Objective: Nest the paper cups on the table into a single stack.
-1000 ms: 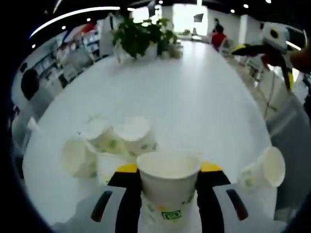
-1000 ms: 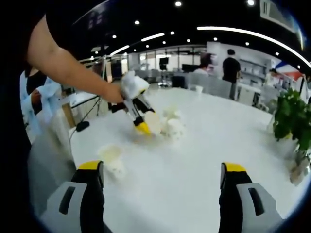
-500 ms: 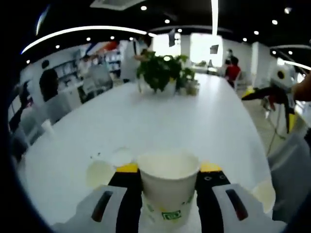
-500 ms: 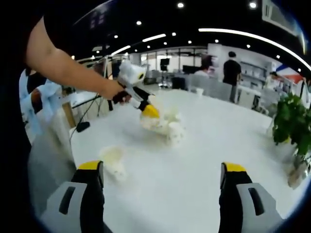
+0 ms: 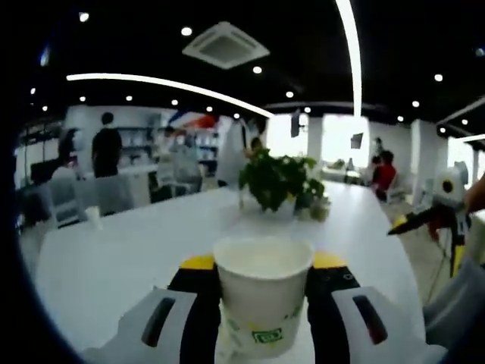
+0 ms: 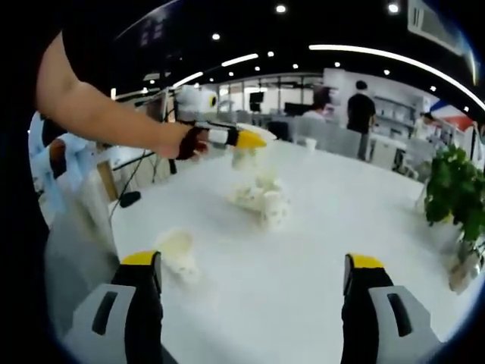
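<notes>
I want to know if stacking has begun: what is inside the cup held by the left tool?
The cup gripped by the left tool looks empty near its rim, showing pale inner wall. Its bottom is hidden from this angle, so a nested cup deeper down cannot be excluded.

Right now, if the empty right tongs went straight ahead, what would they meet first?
Probably bare white table; the cluster of white paper cups sits left of that line, though depth is unclear.

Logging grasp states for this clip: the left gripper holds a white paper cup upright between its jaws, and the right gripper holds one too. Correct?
Not quite. The left gripper does hold an upright white paper cup, but the right gripper holds nothing: in the right gripper view its jaws stand wide apart over the white table.
</notes>
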